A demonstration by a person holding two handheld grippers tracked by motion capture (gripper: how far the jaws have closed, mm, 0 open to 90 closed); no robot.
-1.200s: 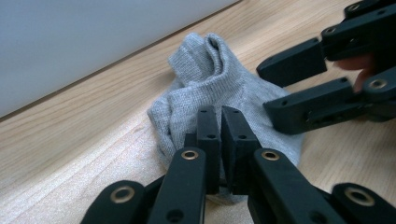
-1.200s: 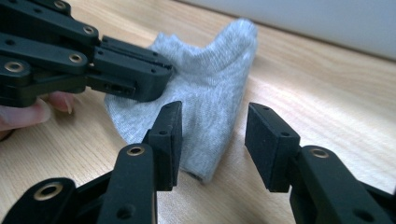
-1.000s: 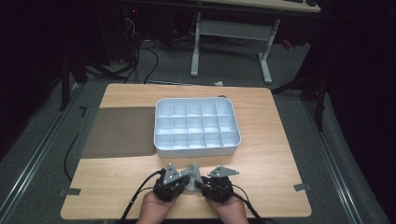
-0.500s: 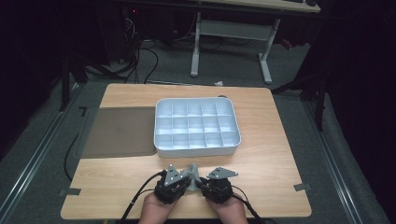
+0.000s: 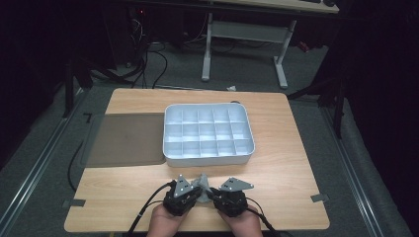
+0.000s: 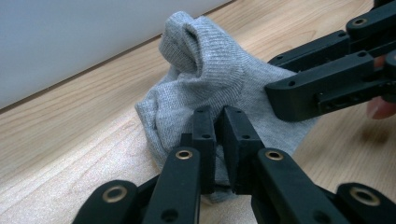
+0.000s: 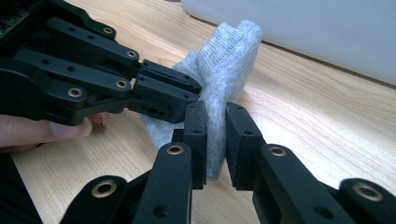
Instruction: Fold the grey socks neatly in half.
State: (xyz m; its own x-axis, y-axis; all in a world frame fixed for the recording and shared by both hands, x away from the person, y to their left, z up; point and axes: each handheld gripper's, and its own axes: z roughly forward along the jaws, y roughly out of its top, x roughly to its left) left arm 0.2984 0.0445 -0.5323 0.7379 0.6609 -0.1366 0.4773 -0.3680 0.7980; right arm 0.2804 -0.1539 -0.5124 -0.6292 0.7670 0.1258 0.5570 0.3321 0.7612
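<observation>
You are pinching the grey sock [image 6: 210,88] from both sides near the table's front edge, left gripper [image 6: 218,135] clamped on one fold and right gripper [image 7: 215,135], its jaws just closing, on another, probably to fold it for the compartment tray [image 5: 207,136] beyond.

Dim dark surroundings, evenly lit table [image 5: 276,163], sharp close-ups

- A lab or workshop room, dimly lit.
- Bundled cables [image 5: 148,59] trail over grey carpet beyond the tabletop's [image 5: 286,163] far edge.
- A white-legged desk frame [image 5: 247,44] stands behind.
- Metal floor rails [image 5: 44,163] flank both sides.
</observation>
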